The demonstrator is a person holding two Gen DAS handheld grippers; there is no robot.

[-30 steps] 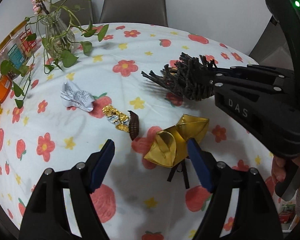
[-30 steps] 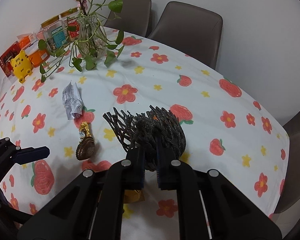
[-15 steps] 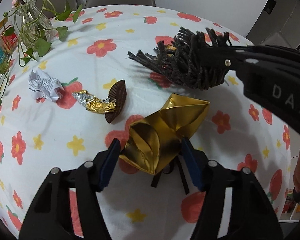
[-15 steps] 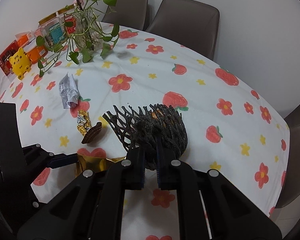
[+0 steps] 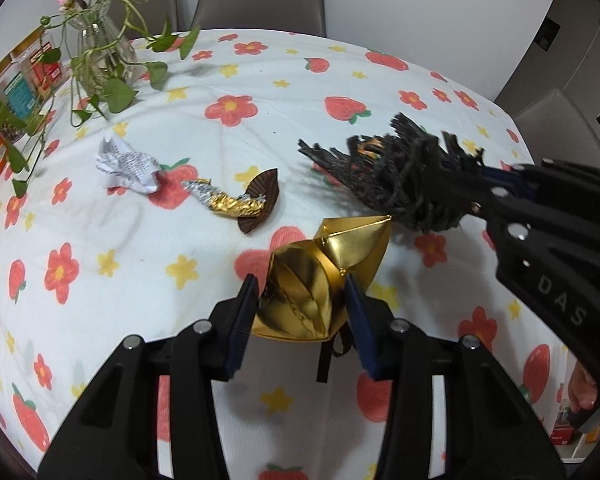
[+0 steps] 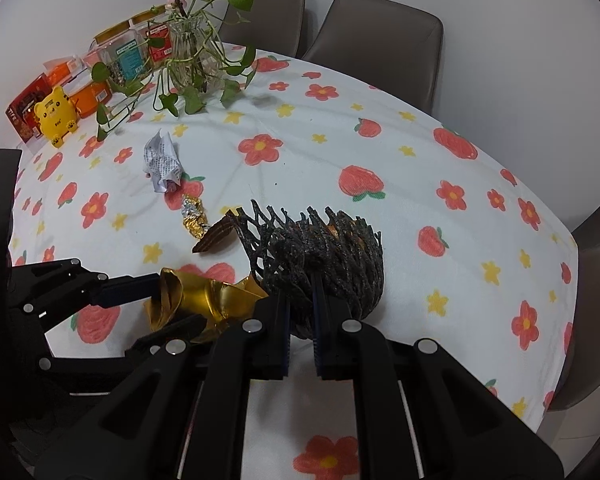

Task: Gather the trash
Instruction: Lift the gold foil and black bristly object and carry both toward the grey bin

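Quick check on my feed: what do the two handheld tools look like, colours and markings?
Both are matte black plastic with silver screw heads. The left tool has dark blue ribbed pads. The right tool looks the same, and its body carries pale "DAS" lettering. No cables or sleeves show; a bare hand grips its handle.

The letters "DAS" stood in grey on the black body of the right tool (image 5: 480, 192). The crumpled paper (image 5: 126, 165) carried fine print too small to read, and the boxes' (image 6: 28, 110) labels at the bench's far edge were likewise illegible.
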